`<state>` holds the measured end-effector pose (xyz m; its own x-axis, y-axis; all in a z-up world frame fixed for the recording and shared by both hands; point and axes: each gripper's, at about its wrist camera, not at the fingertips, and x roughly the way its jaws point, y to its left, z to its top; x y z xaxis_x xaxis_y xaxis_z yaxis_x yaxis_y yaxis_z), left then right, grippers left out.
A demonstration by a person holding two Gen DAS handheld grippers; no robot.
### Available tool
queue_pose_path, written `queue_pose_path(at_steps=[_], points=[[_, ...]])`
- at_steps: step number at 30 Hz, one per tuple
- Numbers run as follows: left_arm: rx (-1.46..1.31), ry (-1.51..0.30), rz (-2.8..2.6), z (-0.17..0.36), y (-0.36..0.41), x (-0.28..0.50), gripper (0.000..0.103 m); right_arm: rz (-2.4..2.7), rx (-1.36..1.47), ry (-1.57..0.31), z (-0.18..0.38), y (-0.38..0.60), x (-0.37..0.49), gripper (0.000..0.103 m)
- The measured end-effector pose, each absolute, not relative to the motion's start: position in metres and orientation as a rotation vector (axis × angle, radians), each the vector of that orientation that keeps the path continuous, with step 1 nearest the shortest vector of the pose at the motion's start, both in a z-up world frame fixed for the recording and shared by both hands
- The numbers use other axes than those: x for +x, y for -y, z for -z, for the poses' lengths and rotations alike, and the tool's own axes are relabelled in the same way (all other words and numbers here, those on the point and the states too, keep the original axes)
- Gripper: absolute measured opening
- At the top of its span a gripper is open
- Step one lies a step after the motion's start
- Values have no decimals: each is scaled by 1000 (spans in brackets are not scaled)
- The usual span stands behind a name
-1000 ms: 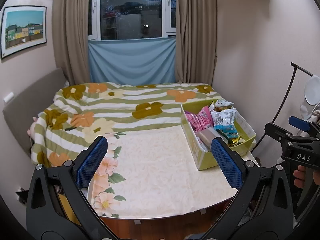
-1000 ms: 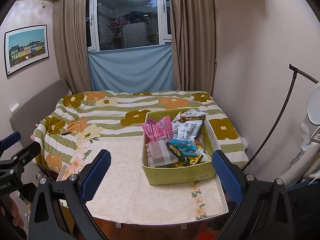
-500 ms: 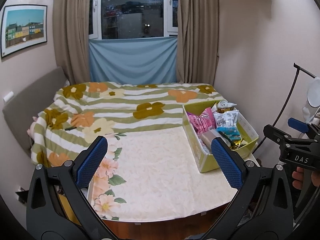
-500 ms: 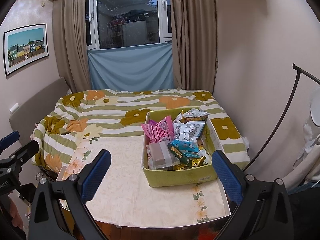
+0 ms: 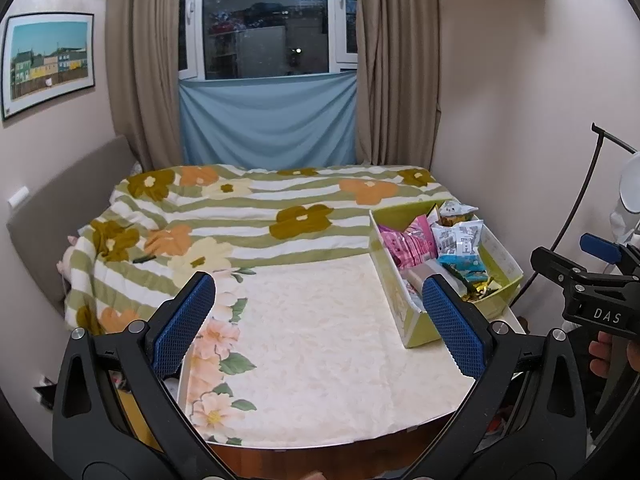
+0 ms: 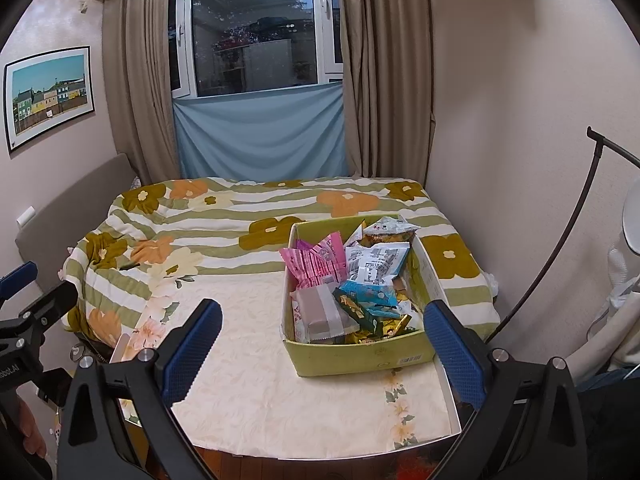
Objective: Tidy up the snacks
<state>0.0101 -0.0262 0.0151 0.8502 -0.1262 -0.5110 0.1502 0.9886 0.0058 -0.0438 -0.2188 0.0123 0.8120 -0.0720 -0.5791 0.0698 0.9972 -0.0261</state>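
Small bedroom at dusk: curtained window with a blue cloth over its lower part at 12 o'clock, framed picture on the wall at 10 o'clock, flowered bedspread filling the middle ground. Nearer, a cream tablecloth with floral edges over a table, mostly bare. On its far right part, a yellow-green box, long axis running away from the viewer toward the bed, heaped with snack packets: pink packet at the back left, white-and-grey packet behind centre, taupe wrapped bar at the front left, teal packet and gold wrappers to its right. Right gripper low over the table edge, fingers spread wide and empty, box at about 12 to 1 o'clock just beyond the tips. Left gripper likewise wide apart and empty, aimed at bare cloth, same box off at 2 o'clock behind its right pad. Right side judged nearer and better lined up; a reach straight ahead and slightly down likely enough to meet the front packets.
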Motion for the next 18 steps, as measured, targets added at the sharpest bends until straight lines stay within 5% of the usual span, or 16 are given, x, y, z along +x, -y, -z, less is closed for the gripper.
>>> queue_pose_path(at_steps=[18], points=[[19, -506, 152, -17, 15, 12, 103, 78, -5, -621, -13, 221, -38, 100]])
